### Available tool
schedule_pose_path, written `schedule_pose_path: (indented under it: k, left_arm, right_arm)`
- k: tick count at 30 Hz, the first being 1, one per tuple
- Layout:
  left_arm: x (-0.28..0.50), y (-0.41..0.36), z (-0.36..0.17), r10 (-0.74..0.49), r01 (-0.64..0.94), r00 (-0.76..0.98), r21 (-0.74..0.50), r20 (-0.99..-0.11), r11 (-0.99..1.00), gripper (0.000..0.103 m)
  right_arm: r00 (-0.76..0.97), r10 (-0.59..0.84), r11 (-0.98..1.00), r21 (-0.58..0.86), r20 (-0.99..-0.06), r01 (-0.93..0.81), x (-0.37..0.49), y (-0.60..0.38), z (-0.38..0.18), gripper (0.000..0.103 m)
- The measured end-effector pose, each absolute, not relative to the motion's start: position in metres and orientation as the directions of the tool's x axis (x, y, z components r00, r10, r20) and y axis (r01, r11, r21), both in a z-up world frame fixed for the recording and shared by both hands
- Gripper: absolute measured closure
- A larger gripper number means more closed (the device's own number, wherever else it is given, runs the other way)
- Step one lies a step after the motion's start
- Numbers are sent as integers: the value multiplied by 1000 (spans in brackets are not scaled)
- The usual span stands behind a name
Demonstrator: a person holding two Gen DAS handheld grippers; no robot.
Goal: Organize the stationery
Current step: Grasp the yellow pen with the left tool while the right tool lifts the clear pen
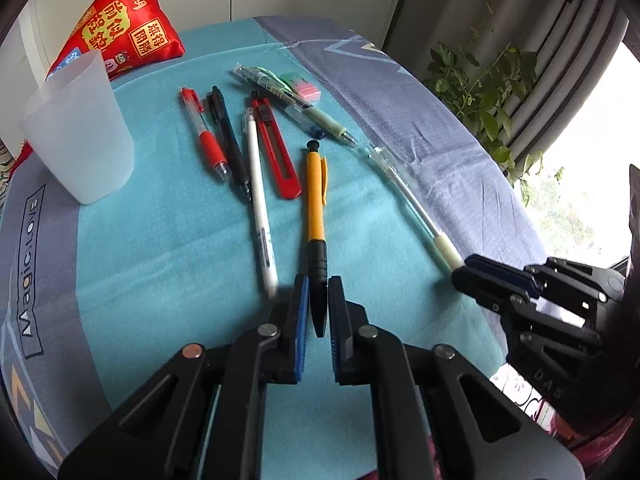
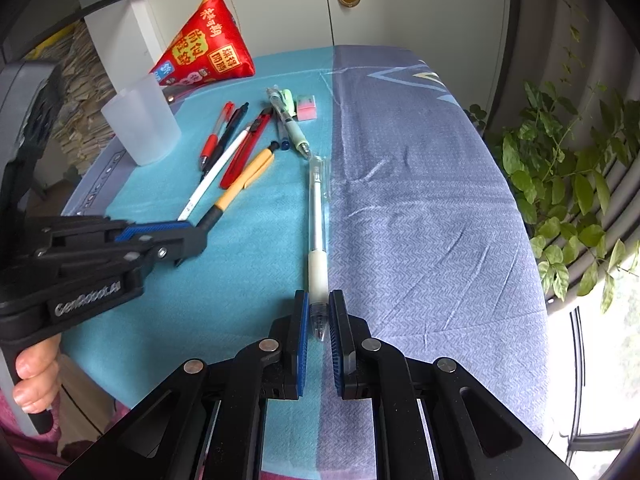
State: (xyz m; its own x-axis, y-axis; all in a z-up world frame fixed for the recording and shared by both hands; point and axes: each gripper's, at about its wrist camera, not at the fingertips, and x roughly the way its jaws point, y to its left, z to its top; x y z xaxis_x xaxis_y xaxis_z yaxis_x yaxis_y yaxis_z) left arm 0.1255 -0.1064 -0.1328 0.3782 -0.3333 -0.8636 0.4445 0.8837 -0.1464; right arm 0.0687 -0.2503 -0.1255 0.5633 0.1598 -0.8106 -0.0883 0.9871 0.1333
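My left gripper (image 1: 318,292) is shut on the black tip end of an orange pen (image 1: 315,196), which still lies on the cloth; it also shows in the right wrist view (image 2: 240,186). My right gripper (image 2: 319,300) is shut on the tip end of a clear pen with a white grip (image 2: 317,216), also lying flat; it shows in the left wrist view (image 1: 416,208). A translucent cup (image 1: 76,132) stands at the left. A red pen (image 1: 202,134), black pen (image 1: 230,144), white pen (image 1: 260,208) and red utility knife (image 1: 276,148) lie in a row.
Green-grip pens (image 1: 308,108) and a pink-green eraser (image 1: 304,86) lie further back. A red cushion (image 1: 124,24) sits at the back left. The table has a teal and grey-blue cloth (image 2: 420,208). A leafy plant (image 2: 568,168) stands off the right edge.
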Motion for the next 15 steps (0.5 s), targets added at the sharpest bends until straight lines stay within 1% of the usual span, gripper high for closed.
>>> schedule_pose_path:
  k: [5, 7, 10, 12, 13, 14, 15]
  left_arm:
    - [95, -83, -136, -302, 453, 360, -117, -883, 884, 95]
    - [86, -76, -137, -275, 449, 368, -89, -889, 889, 95]
    - [83, -76, -128, -274, 444, 411, -71, -870, 893, 95]
    - [89, -81, -119, -300, 447, 424, -90, -854, 890, 92]
    - [93, -85, -116, -314, 450, 429, -101, -847, 887, 86]
    - [98, -90, -114, -321, 452, 433, -106, -842, 886, 76]
    - [106, -96, -113, -323, 451, 439, -105, -838, 886, 71]
  right_arm:
    - [548, 183, 982, 124, -816, -143, 53, -242, -120, 92]
    - [523, 212, 975, 146, -826, -165, 47, -240, -120, 92]
    - [522, 247, 967, 173, -816, -188, 42, -238, -117, 92]
    - [543, 230, 972, 163, -807, -169, 45, -238, -113, 91]
    - [555, 225, 974, 166, -801, -157, 48, -239, -110, 91]
    - [563, 225, 974, 172, -795, -146, 52, -241, -108, 91]
    - [569, 223, 975, 176, -792, -138, 56, -242, -106, 91]
